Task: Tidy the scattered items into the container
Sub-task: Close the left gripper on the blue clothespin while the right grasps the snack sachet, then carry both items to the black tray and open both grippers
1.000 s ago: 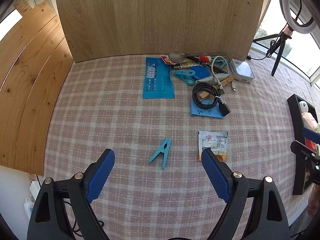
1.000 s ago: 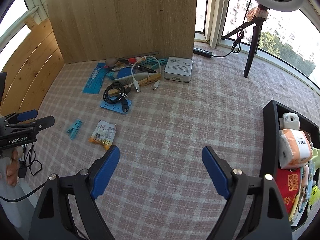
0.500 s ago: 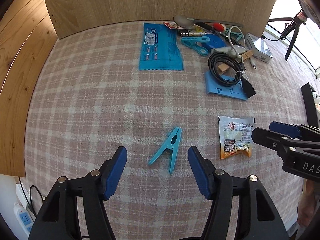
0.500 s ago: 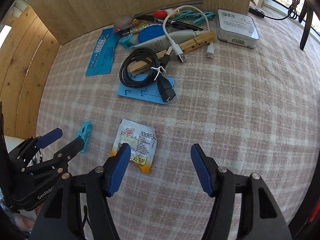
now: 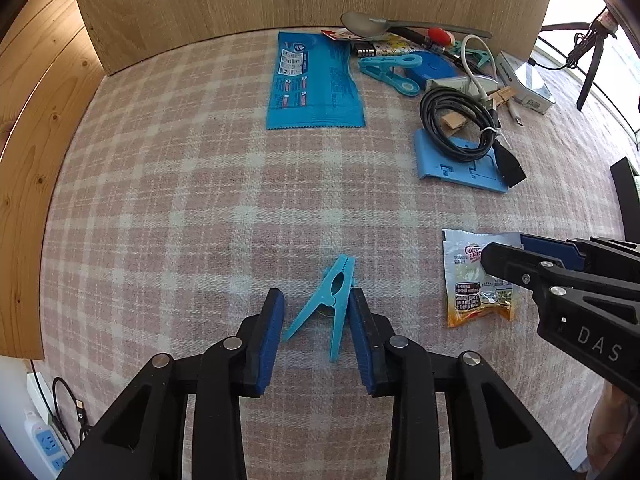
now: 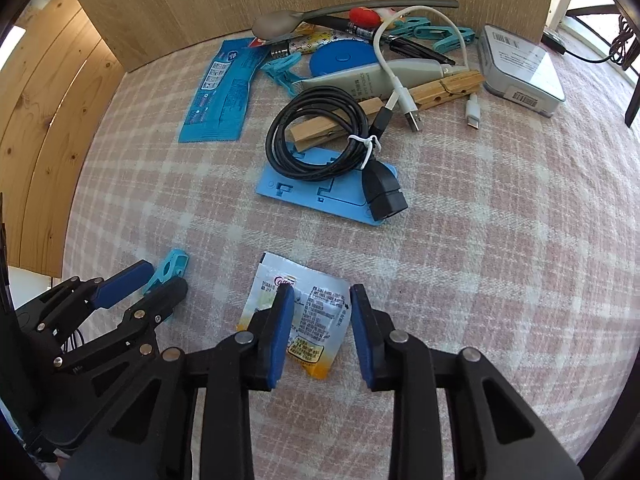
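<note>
A small blue clothes peg (image 5: 334,300) lies flat on the checked cloth. My left gripper (image 5: 316,300) points down over it, its jaws closing with the peg between the blue pads; the right pad is right beside a peg leg, and no squeeze shows. A silver-and-orange sachet (image 6: 320,320) lies to the right. My right gripper (image 6: 322,294) straddles it, jaws closing, the sachet flat beneath and between the pads and not gripped. Each gripper shows in the other's view: the right gripper (image 5: 506,250) and the left gripper (image 6: 164,278). The black container (image 5: 628,196) shows only as an edge at far right.
A pile sits at the back by the wooden board: blue packet (image 5: 316,84), coiled black cable (image 6: 320,140) on a blue plastic card (image 6: 304,192), wooden pegs (image 6: 444,88), spoon (image 6: 280,24), white box (image 6: 520,72). A power strip (image 5: 44,440) lies beyond the table's left edge.
Both grippers came down toward the cloth and their jaws narrowed from wide open. The left now brackets the peg; the right swung left across the table onto the sachet.
</note>
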Available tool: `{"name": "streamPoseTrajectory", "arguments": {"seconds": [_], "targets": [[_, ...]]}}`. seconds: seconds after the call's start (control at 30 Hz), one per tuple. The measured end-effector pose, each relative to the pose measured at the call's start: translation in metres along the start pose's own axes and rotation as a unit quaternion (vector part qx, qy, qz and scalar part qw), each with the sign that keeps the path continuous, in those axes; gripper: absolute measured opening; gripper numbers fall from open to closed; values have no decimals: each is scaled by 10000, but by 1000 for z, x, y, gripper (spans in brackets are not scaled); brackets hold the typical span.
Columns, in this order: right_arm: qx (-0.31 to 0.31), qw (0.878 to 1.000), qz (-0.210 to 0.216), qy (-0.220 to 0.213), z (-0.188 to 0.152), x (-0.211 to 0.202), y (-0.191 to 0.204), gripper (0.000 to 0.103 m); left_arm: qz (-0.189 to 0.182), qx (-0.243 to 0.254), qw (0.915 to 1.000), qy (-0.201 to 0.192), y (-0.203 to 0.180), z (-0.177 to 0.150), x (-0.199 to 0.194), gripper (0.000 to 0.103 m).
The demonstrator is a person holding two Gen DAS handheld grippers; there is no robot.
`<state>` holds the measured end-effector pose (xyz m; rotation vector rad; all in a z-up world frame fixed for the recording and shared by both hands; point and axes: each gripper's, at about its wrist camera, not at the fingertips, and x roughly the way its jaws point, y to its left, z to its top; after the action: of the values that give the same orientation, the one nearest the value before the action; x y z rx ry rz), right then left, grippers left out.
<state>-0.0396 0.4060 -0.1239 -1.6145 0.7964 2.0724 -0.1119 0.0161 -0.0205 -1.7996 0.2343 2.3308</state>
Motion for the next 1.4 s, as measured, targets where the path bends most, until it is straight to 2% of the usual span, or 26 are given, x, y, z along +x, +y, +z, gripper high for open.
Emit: {"name": "streamPoseTrajectory", "arguments": {"seconds": [0.03,0.07,0.17,0.5,0.67,0.77,0.8,0.83,0.97,1.0,1.03,1.13,1.27,1.33,1.4], "targets": [[-7,10000,-20,-12,-2,-1,1,25,28,18,10000,-18,-9,-2,4,22],[11,10000,-27,-6,-4,-2,0,18,58,20,10000,-27,-19,-3,7,22],[110,9999,3,-3,-9,-6,-4,9,73,-20,10000,-60,-56,-12,16,21],[340,9990,238,-191,-35,-42,-24,4,-103,-269,9994,-166,-88,-39,24,21],[425,9977,309,-433,-51,-77,-44,3,-154,-244,9991,-311,-123,-49,18,21],[574,9962,298,-583,-73,-99,-64,3,-239,-124,9989,-397,-148,-48,13,21],[638,9955,306,-632,-79,-108,-75,3,-274,-60,9987,-434,-162,-49,12,21],[718,9947,304,-677,-65,-112,-93,2,-321,8,9984,-467,-178,-48,11,21],[1015,9898,256,-963,-68,-139,-132,2,-568,332,9960,-601,-252,-46,7,21],[1104,9883,228,-1033,-69,-146,-141,2,-632,446,9950,-639,-274,-45,6,21],[1210,9863,154,-1115,-54,-138,-140,2,-698,571,9937,-672,-298,-45,5,21],[1496,9798,-55,-1328,-53,-150,-164,2,-944,935,9883,-751,-374,-46,0,21],[1914,9674,-361,-1618,-77,-183,-216,2,-1350,1505,9760,-814,-491,-62,3,21],[2137,9597,-536,-1746,-95,-203,-244,2,-1550,1825,9675,-818,-512,-44,13,21],[2384,9505,-715,-1863,-114,-222,-271,2,-1719,2131,9584,-805,-529,-45,-5,21]]}}
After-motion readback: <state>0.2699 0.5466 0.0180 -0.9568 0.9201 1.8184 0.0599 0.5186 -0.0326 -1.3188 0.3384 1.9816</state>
